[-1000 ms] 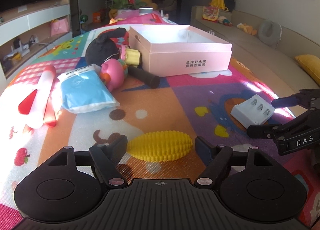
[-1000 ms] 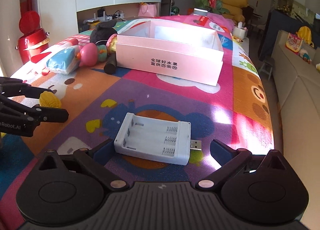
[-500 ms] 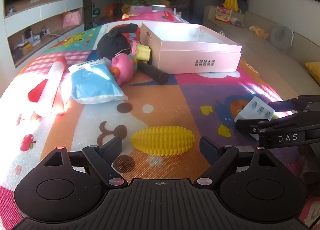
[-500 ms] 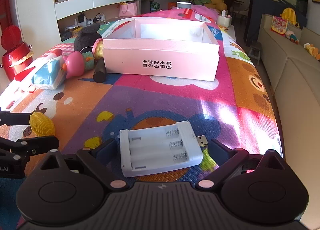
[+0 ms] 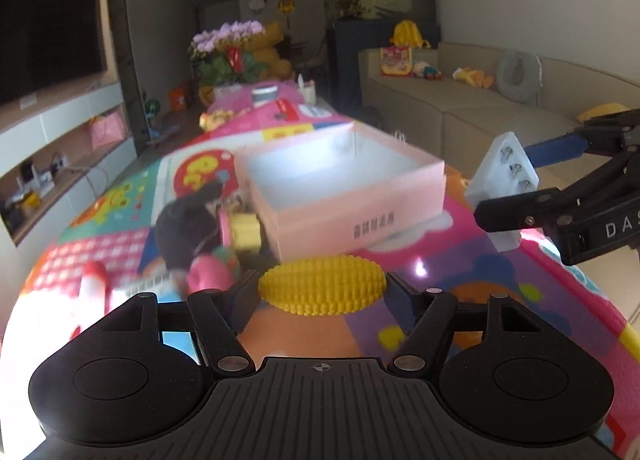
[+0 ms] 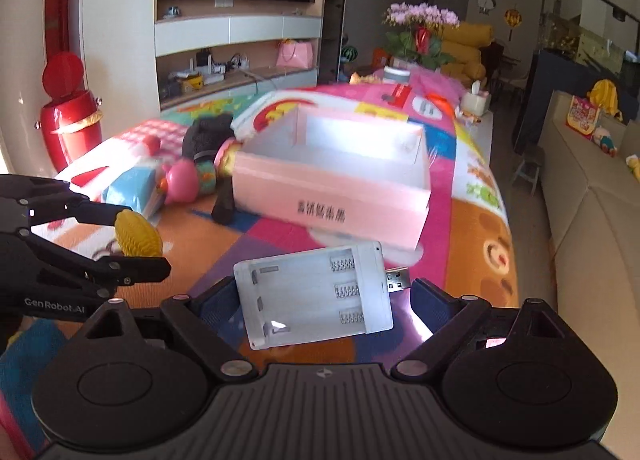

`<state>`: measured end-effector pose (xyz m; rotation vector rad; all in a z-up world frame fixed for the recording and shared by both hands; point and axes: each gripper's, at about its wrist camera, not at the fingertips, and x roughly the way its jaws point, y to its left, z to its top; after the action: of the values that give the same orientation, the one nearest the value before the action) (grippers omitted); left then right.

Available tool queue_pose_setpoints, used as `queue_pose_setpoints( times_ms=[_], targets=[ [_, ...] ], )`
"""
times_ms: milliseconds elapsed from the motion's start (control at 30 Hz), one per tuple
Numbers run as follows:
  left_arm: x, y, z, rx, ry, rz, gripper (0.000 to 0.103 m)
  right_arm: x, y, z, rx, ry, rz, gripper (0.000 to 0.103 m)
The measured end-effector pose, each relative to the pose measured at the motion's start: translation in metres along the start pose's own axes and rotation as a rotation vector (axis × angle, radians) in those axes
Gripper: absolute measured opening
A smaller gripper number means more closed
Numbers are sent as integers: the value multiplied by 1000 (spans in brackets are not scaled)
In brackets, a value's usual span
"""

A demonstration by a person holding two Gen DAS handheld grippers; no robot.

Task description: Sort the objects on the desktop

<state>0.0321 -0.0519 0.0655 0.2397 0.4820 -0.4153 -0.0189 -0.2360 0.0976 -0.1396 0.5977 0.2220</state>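
Observation:
My left gripper [image 5: 322, 290] is shut on a yellow toy corn cob [image 5: 322, 284] and holds it in the air in front of the open pink box [image 5: 340, 196]. The corn also shows in the right wrist view [image 6: 138, 234]. My right gripper [image 6: 320, 296] is shut on a white USB battery holder [image 6: 316, 296], lifted off the mat; it also shows in the left wrist view [image 5: 504, 184]. The pink box [image 6: 332, 184] stands ahead of both grippers, and its inside looks empty.
A black plush toy [image 5: 188, 220], a pink toy figure [image 5: 208, 274], a blue packet [image 6: 128, 184] and a red-and-white rocket toy [image 5: 90, 288] lie left of the box on the colourful mat [image 5: 500, 300]. A sofa [image 5: 500, 116] runs along the right.
Both grippers closed on their objects and lifted them off the mat. Both have moved forward towards the pink box.

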Motion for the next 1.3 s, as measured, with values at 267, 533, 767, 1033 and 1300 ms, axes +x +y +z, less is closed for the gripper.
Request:
queue_pose_setpoints(
  times_ms=[267, 533, 767, 1033, 1300],
  targets=[
    [96, 5, 74, 44, -110, 21, 96, 52, -39, 136, 60, -194, -15, 94],
    [36, 50, 20, -44, -27, 158, 101, 68, -59, 131, 142, -194, -70, 97],
    [-7, 79, -36, -147, 39, 211, 102, 77, -8, 96, 7, -145, -30, 96],
    [-25, 111, -68, -269, 87, 264, 102, 117, 105, 43, -256, 25, 118, 57],
    [-25, 103, -67, -262, 77, 226, 102, 150, 105, 36, -148, 148, 125, 22]
  ],
)
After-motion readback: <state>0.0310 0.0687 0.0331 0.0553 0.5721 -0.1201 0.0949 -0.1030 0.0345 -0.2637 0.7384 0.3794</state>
